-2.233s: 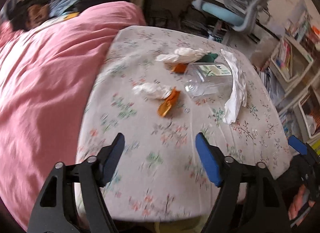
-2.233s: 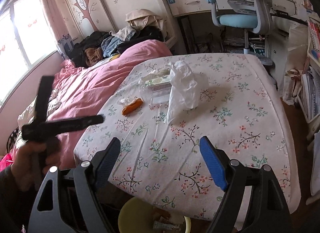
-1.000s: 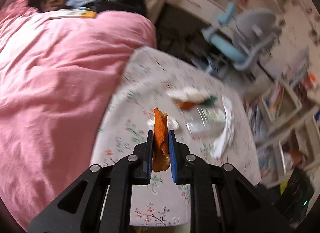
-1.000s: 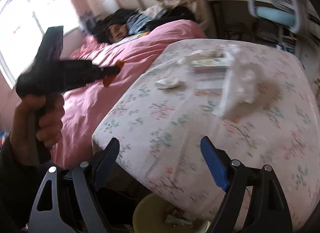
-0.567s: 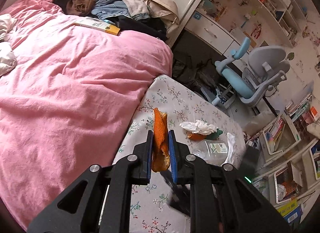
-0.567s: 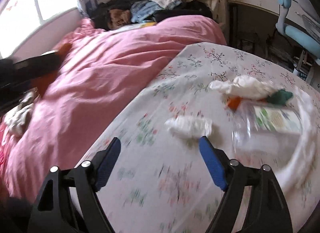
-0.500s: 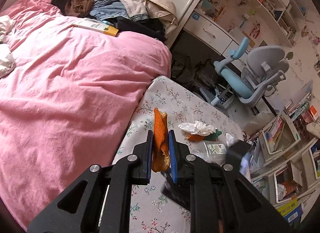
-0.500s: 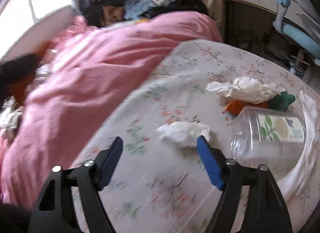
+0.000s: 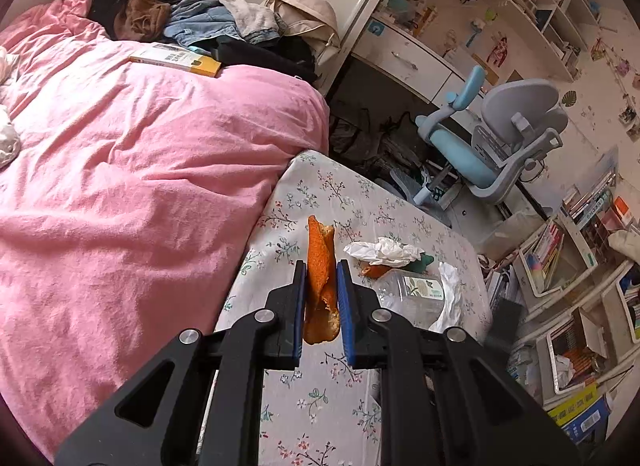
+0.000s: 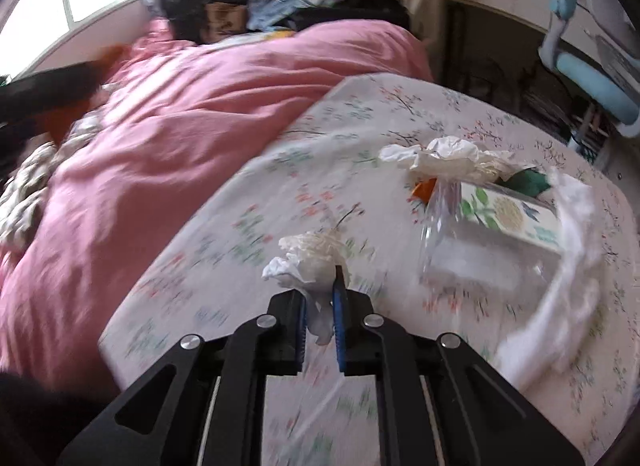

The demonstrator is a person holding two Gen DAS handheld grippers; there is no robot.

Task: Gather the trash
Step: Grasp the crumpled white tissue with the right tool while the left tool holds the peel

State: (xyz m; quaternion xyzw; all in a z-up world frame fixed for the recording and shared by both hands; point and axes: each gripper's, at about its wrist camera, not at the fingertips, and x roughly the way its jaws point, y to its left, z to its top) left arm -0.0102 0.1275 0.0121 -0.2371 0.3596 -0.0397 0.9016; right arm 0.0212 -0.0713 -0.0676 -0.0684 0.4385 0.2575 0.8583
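My left gripper is shut on a strip of orange peel and holds it high above the floral table. My right gripper is shut on a crumpled white tissue low over the table. More trash lies on the table: a crumpled tissue, an orange peel piece, a green scrap, a clear plastic bottle and a long white tissue.
A bed with a pink blanket runs along the table's left side, with clothes piled at its head. A blue-grey desk chair stands behind the table. Shelves and bins of books are at the right.
My right gripper moved in on the small crumpled tissue and shut on it. My left gripper still holds the orange peel high, almost unmoved.
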